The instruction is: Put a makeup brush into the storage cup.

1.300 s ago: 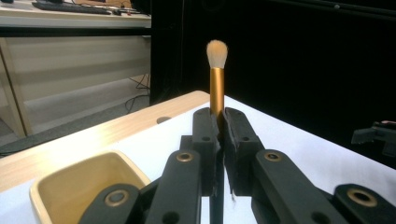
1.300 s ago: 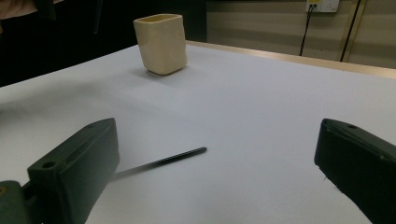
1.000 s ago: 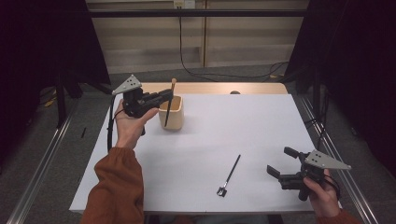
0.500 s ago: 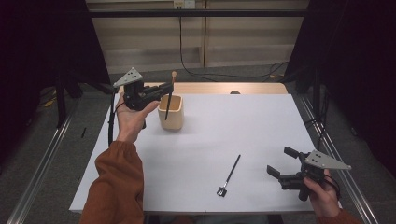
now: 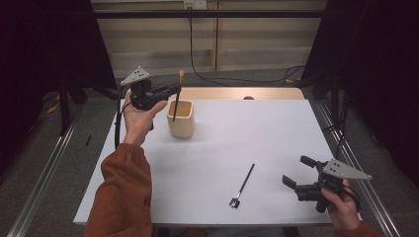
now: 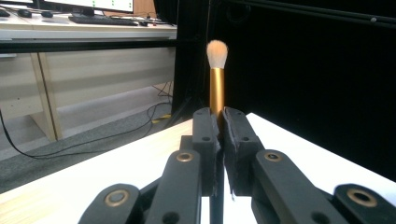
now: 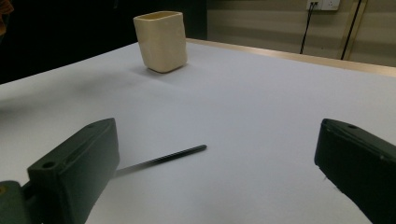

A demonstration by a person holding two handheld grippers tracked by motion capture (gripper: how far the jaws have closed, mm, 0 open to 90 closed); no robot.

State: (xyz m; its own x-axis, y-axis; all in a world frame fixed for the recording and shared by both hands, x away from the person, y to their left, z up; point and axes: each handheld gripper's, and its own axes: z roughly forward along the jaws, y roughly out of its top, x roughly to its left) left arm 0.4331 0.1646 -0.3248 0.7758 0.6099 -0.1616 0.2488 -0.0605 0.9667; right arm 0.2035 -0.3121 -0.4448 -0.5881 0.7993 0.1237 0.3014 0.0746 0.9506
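My left gripper (image 5: 175,90) is shut on a makeup brush (image 5: 178,91) at the table's far left. The brush stands nearly upright, pale bristles up, above a gold ferrule. Its dark handle reaches down to the mouth of a cream cup (image 5: 181,126); whether it touches the cup I cannot tell. In the left gripper view the brush (image 6: 216,79) rises from between the closed fingertips of my left gripper (image 6: 220,119). My right gripper (image 5: 295,170) stands open near the front right edge with nothing in it. A thin black brush (image 5: 243,180) lies on the table to its left. In the right gripper view, that brush (image 7: 161,160) and the cup (image 7: 161,41) lie beyond my right gripper (image 7: 219,140).
The white table (image 5: 276,128) has a wooden strip (image 5: 267,93) along its far edge. Dark curtains stand on both sides, and a cable (image 5: 222,79) runs across the floor behind. A rust-coloured sleeve (image 5: 123,192) reaches in at the front left.
My left gripper has carried the gold brush a little up and away in the high view, still over the cup. The right gripper and the black brush have kept still.
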